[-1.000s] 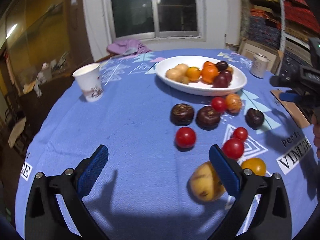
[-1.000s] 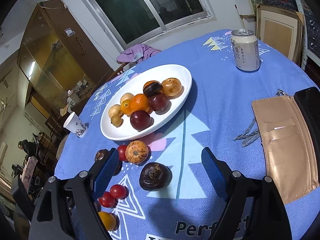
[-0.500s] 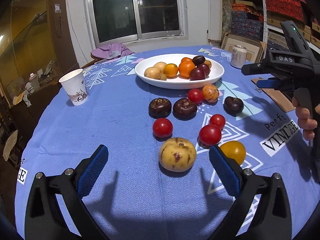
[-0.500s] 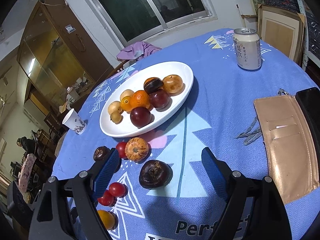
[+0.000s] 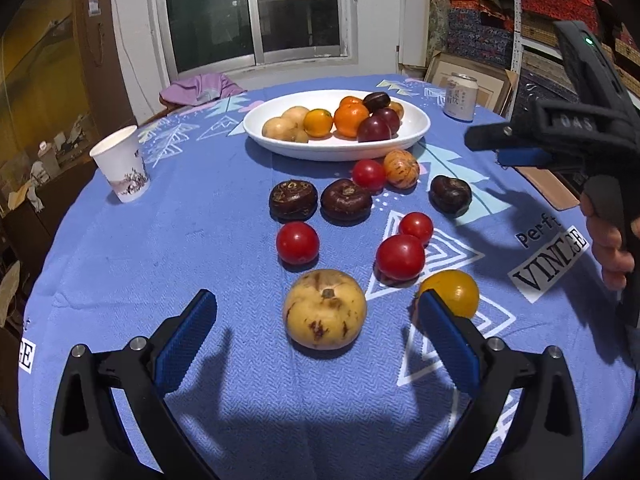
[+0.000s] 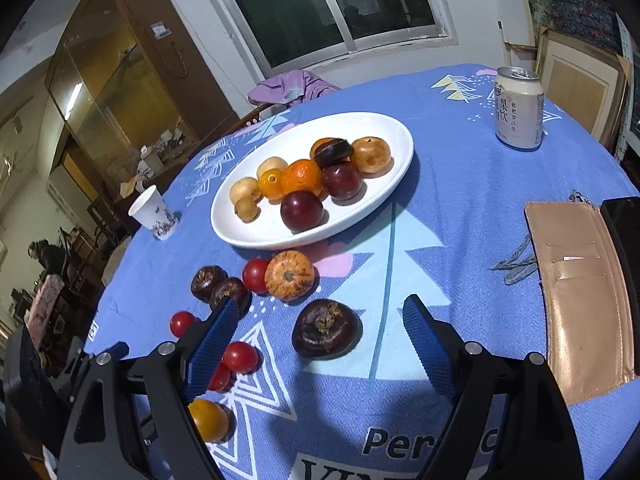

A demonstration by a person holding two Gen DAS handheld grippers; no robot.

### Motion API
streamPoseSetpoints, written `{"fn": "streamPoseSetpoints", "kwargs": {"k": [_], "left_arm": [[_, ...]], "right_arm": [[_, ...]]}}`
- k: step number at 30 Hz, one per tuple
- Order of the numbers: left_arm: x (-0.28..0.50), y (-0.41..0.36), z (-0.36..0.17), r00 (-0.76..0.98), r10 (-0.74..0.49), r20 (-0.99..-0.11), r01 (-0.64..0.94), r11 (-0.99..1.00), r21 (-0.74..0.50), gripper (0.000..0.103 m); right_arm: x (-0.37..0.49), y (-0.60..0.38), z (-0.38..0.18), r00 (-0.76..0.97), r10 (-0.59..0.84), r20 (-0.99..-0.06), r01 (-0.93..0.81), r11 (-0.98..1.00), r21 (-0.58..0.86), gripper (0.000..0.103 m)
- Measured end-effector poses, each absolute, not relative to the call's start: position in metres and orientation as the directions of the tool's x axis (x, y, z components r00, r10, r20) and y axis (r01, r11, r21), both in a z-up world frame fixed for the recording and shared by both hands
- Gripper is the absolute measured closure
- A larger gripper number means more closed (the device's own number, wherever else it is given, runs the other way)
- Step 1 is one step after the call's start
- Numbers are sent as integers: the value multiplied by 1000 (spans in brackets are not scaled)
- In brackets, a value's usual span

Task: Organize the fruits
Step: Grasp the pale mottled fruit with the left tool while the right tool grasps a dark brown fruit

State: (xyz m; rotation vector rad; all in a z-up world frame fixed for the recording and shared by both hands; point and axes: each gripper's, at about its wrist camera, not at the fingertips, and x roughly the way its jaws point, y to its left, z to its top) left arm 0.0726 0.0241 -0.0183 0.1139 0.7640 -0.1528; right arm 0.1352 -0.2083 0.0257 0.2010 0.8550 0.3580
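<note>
My left gripper is open and empty, its jaws either side of a pale yellow spotted fruit on the blue cloth. Red tomatoes, a yellow-orange fruit and dark brown fruits lie beyond it. My right gripper is open and empty, hovering just short of a dark brown fruit. An orange speckled fruit and a tomato lie beside the white oval plate, which holds several fruits. The right gripper also shows in the left wrist view.
A paper cup stands at the left. A drink can stands at the far right. A tan wallet, a dark phone and keys lie by the right edge. A purple cloth hangs at the back.
My left gripper has swung and closed in, so the pale yellow fruit now sits centred between its jaws. My right gripper has crept closer to the dark brown fruit.
</note>
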Motion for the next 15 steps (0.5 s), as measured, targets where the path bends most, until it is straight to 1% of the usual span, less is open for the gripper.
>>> {"fn": "streamPoseSetpoints", "kwargs": {"k": [3,5,7,9,13,15], "left_arm": [[76,26,-17,714,-100,-693,169,985,32,8],[78,25,-18,707,-105,-699,176,984,31,23],[82,24,-22,687,-109,-719,185,982,28,31],[84,24,-24,676,-112,-729,186,982,22,33],[83,24,-23,684,-117,-720,187,982,18,33],[83,23,-24,681,-119,-722,195,981,22,35]], "right_arm": [[128,-207,22,610,357,-708,-223,934,279,18],[127,-206,18,607,341,-718,-219,940,261,18],[127,-206,14,601,336,-726,-213,942,259,18],[128,-206,12,595,335,-730,-212,942,259,18],[127,-203,12,592,331,-734,-220,943,248,18],[125,-201,11,595,323,-736,-226,946,233,18]]}}
